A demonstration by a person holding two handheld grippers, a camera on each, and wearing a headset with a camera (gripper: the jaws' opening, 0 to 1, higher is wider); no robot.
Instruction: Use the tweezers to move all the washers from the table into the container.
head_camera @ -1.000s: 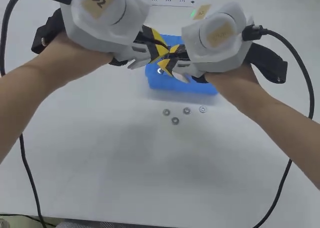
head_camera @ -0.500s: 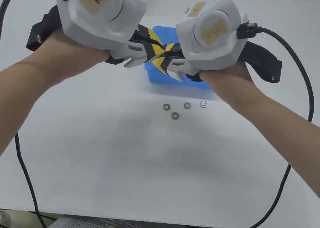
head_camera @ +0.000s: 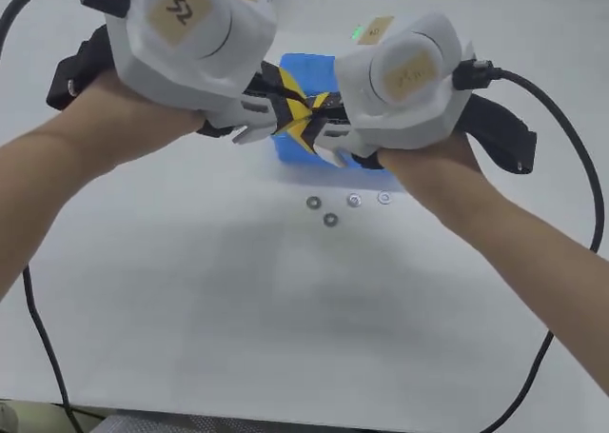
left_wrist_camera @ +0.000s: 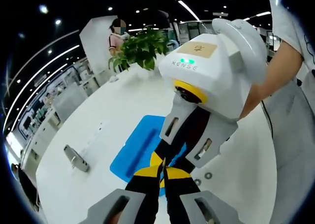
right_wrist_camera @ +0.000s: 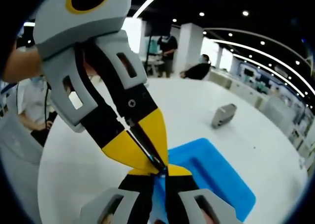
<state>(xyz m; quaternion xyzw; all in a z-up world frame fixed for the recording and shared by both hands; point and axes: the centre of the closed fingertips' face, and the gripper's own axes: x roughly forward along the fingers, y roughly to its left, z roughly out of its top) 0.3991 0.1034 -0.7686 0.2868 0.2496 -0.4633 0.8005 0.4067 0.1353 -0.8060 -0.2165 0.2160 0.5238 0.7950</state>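
Yellow-tipped L gripper (left_wrist_camera: 162, 171) closed on tweezers (right_wrist_camera: 141, 139) | R gripper (right_wrist_camera: 160, 174) closed on their tip | above blue container (right_wrist_camera: 211, 174)

A: Washers?
B: Four washers (head_camera: 330, 220). Small silvery rings lying flat on the white tabletop (head_camera: 285, 309), none touching. Three sit in a loose row and the fourth is just nearer the person. All lie outside the container, near its front edge.
A: Container?
B: The container (head_camera: 303, 69) is blue, shallow and rectangular, with a long recess. It lies flat on the tabletop. Contents can't be made out.
A: Tweezers?
B: The tweezers (right_wrist_camera: 140, 138) are thin, dark and straight, held up off the tabletop. They are pinched between the closed jaws of the left gripper (right_wrist_camera: 150, 157). The fine end runs into the closed jaws of the right gripper (right_wrist_camera: 160, 175), with the container just beyond.
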